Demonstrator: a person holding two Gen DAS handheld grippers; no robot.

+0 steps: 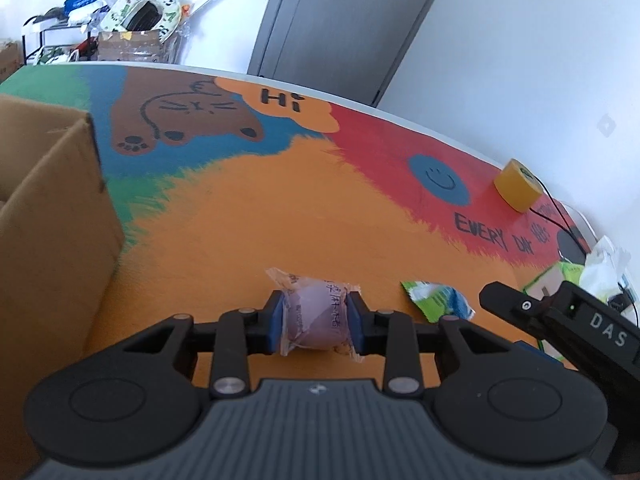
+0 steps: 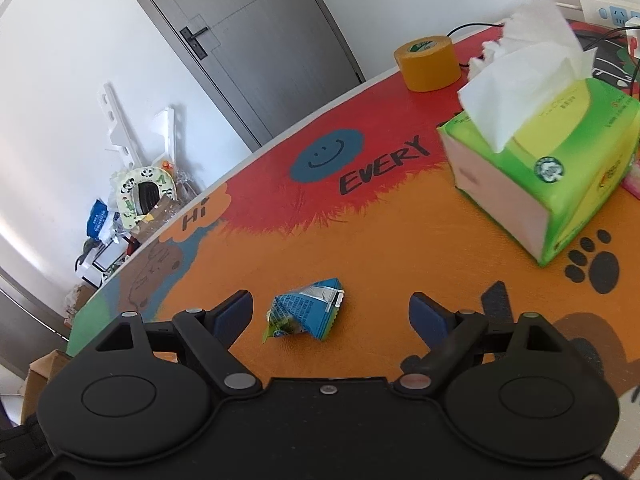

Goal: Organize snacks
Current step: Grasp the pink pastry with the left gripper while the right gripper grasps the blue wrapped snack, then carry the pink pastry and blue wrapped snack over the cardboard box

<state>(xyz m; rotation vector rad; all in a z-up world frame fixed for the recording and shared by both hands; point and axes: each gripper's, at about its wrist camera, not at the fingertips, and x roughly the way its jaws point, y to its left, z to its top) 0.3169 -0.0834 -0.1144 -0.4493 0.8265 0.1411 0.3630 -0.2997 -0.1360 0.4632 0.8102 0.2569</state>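
A round purple snack in a clear wrapper (image 1: 314, 314) sits between the blue pads of my left gripper (image 1: 316, 322), which press on both its sides; it rests low over the orange part of the mat. A crumpled blue and green snack packet (image 1: 438, 300) lies just to its right. In the right wrist view that same blue and green packet (image 2: 306, 314) lies on the mat between the wide-spread fingers of my right gripper (image 2: 332, 316), which is open and touches nothing. The right gripper's body (image 1: 560, 316) shows at the right edge of the left wrist view.
A brown cardboard box (image 1: 52, 216) stands at the left of the colourful table mat (image 1: 280, 200). A yellow tape roll (image 2: 426, 62) and a green tissue box (image 2: 548, 168) stand at the right, with a black cable (image 1: 554, 212) and a power strip (image 2: 612, 10) behind.
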